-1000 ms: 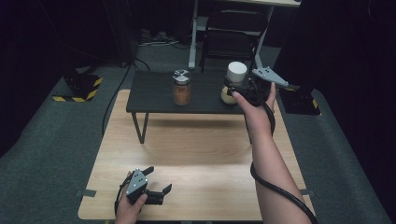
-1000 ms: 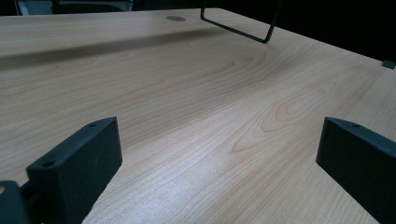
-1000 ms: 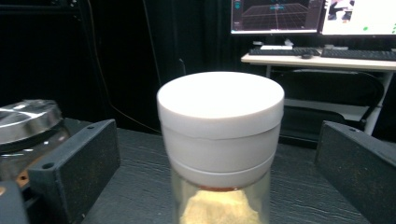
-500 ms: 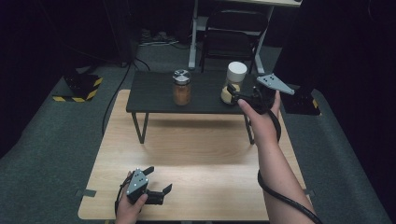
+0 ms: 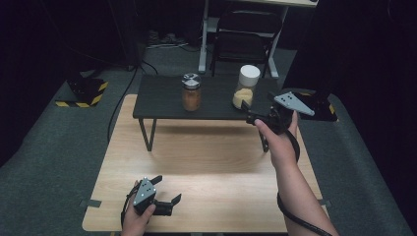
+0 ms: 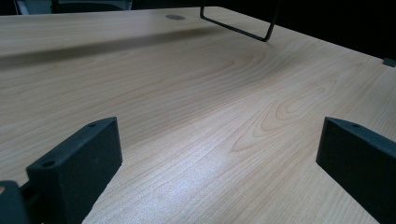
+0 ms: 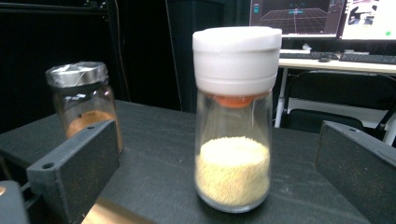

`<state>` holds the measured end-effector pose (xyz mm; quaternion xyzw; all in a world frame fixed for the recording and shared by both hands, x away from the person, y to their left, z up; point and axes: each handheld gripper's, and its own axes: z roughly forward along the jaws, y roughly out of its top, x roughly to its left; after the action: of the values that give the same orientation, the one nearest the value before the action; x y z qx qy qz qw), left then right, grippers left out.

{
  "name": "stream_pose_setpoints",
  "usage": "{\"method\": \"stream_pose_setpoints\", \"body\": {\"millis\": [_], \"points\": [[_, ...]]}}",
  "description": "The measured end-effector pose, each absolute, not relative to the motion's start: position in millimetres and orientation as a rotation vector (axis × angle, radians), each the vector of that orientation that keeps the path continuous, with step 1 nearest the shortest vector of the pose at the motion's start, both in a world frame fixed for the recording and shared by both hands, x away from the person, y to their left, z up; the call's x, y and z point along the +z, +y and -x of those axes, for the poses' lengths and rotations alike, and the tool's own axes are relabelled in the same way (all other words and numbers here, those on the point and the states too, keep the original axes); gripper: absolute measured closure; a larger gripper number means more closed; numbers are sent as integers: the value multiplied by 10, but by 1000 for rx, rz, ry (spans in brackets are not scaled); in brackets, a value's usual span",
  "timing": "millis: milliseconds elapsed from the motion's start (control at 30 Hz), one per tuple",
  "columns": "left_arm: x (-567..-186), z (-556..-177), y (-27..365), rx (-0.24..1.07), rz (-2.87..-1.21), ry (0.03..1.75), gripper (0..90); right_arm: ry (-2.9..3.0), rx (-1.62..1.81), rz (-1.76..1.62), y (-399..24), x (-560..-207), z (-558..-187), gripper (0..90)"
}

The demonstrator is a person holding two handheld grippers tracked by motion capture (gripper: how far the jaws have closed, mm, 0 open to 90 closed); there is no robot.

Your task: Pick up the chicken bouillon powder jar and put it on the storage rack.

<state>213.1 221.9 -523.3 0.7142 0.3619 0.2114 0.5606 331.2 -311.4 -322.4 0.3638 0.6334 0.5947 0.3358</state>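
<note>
A clear jar with a white lid (image 5: pixel 246 87) holds yellow grains and stands on the right part of a low black shelf (image 5: pixel 162 101). To its left stands a silver-lidded jar (image 5: pixel 191 92) with brown powder. My right gripper (image 5: pixel 248 114) is open at the shelf's front edge, just short of the white-lidded jar. In the right gripper view that jar (image 7: pixel 233 121) stands ahead between the spread jaws, untouched, with the silver-lidded jar (image 7: pixel 86 100) off to the left. My left gripper (image 5: pixel 167 189) rests open on the wooden table (image 5: pixel 206 162), and its jaws hold nothing (image 6: pixel 219 140).
The black shelf stands on thin metal legs (image 5: pixel 145 133) at the far end of the wooden table. A black chair (image 5: pixel 241 44) and a desk leg (image 5: pixel 202 49) are behind it. A yellow-black striped block (image 5: pixel 83 93) lies on the floor at left. Monitors (image 7: pixel 299 18) glow behind.
My right gripper has dropped and drawn back toward the person, from beside the white-lidded jar to the shelf's front edge. The left gripper and both jars have stayed put.
</note>
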Motion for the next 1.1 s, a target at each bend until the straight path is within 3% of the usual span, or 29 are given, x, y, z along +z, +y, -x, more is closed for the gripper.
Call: {"method": "stream_pose_setpoints", "body": {"millis": [1100], "points": [[-5233,-2115,2205,513,-1688,845,5,1744,1588,-906,-3414,-3921,-2756,1]]}}
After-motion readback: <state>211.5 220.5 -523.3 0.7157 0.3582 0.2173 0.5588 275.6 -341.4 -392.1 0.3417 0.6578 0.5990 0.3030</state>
